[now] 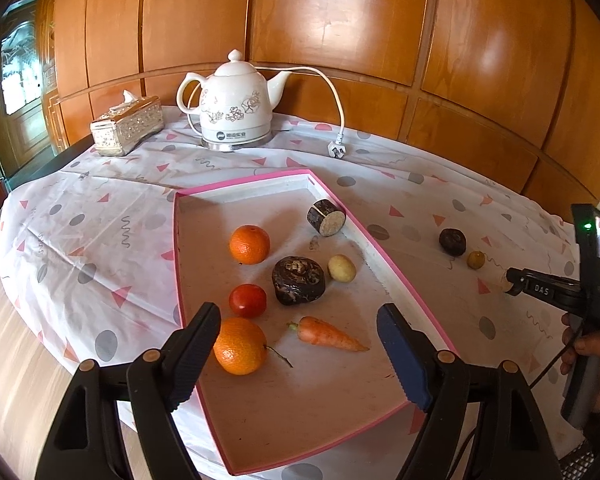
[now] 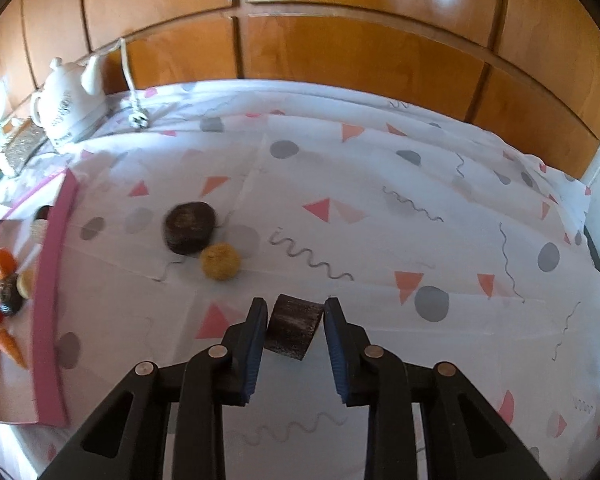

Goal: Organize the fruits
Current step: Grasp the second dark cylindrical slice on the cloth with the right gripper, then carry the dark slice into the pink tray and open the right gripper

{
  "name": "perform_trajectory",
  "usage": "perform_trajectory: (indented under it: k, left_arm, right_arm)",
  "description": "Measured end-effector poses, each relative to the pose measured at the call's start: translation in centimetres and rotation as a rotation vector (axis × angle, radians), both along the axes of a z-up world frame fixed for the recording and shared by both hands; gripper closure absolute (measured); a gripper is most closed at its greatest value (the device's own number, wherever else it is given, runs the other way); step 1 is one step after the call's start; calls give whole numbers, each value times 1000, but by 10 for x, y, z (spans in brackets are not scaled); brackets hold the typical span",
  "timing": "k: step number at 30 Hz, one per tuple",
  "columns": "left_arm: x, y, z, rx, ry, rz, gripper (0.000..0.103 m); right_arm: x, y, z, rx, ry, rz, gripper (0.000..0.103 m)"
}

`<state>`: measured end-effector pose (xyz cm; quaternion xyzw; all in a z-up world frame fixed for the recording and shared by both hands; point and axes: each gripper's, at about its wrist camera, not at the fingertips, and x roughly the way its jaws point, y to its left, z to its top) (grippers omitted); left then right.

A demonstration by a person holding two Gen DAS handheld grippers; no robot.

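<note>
Already clamped in the right gripper (image 2: 295, 330): a dark cut chunk (image 2: 294, 330), with the pink-rimmed tray (image 2: 54, 280) off at the frame's left.
Left gripper (image 1: 298, 344) hangs released over that tray, nearer it. Tray holds seven pieces, two of them oranges; two more lie on the bench (image 2: 380, 168) ahead.

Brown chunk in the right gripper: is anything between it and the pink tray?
Nothing visible blocks it. The brown chunk sits between the right gripper fingers, and only bare tablecloth lies between it and the pink tray wall. The dark fruit and yellow fruit lie farther back, off that line.
</note>
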<state>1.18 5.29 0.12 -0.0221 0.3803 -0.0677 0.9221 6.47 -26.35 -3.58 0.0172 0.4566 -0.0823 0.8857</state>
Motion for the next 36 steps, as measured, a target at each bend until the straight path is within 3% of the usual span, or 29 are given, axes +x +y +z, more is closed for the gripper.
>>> perform_trajectory:
  k: [14, 20, 36]
  left_arm:
    - [-3, 9, 0, -21, 1, 22, 20]
    - [-4, 14, 0, -34, 3, 35, 20]
    - [-2, 31, -3, -66, 12, 91, 19]
  right_arm:
    - [-16, 72, 39, 133, -65, 250, 74]
    - [-25, 108, 50, 113, -83, 349, 74]
    - [-26, 169, 49, 173, -53, 504, 75]
